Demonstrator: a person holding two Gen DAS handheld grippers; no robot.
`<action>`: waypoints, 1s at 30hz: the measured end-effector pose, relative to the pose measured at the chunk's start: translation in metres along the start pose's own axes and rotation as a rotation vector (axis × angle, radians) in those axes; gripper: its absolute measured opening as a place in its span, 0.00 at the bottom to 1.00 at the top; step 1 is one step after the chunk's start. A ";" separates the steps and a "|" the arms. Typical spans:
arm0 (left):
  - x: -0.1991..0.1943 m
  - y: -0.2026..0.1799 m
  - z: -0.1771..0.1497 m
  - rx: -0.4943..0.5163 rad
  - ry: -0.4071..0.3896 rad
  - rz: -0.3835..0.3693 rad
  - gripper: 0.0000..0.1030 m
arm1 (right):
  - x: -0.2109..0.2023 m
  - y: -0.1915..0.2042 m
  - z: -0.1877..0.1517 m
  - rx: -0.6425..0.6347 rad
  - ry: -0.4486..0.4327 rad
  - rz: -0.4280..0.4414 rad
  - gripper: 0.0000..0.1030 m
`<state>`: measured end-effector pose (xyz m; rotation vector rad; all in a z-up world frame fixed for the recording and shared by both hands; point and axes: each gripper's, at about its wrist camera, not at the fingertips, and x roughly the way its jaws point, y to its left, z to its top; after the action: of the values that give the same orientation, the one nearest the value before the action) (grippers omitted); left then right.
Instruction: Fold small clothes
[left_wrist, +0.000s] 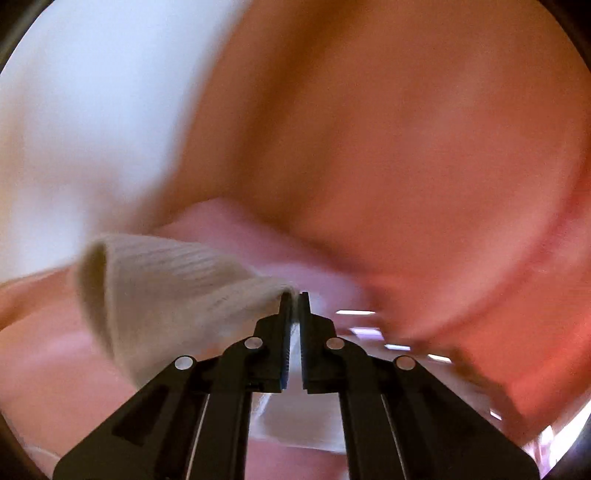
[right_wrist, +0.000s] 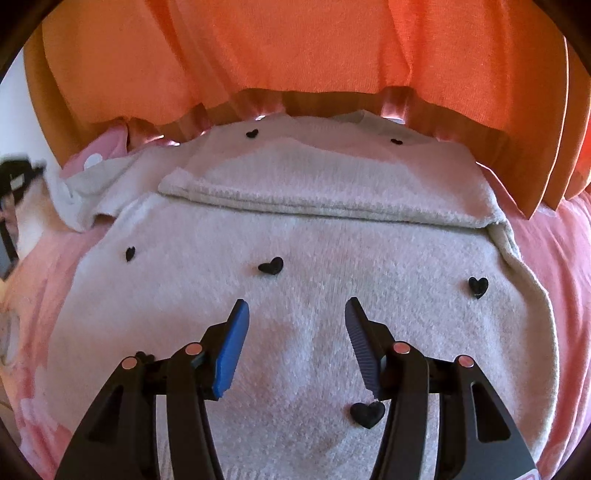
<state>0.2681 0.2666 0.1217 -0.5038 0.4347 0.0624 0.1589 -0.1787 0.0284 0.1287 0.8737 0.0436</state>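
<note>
A small cream knitted sweater with black hearts lies spread on a pink bedcover. One sleeve is folded across its chest. My right gripper is open and empty, just above the sweater's lower middle. My left gripper is shut on a ribbed cream cuff of the sweater and holds it lifted; that view is blurred by motion. The left gripper also shows at the far left of the right wrist view.
An orange curtain hangs behind the bed, its hem just past the sweater's collar. A pink spotted garment lies at the back left. A white wall is at the left.
</note>
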 end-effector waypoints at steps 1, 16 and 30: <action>-0.008 -0.044 -0.005 0.057 -0.005 -0.085 0.03 | -0.001 -0.002 0.001 0.005 -0.006 -0.001 0.52; 0.058 -0.209 -0.232 0.215 0.493 -0.206 0.57 | -0.006 -0.074 0.039 0.082 -0.072 -0.086 0.62; 0.066 -0.102 -0.191 -0.089 0.418 -0.046 0.64 | 0.063 -0.151 0.086 0.488 -0.011 0.000 0.65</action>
<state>0.2703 0.0820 -0.0098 -0.6165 0.8312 -0.0698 0.2632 -0.3306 0.0158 0.5846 0.8599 -0.1720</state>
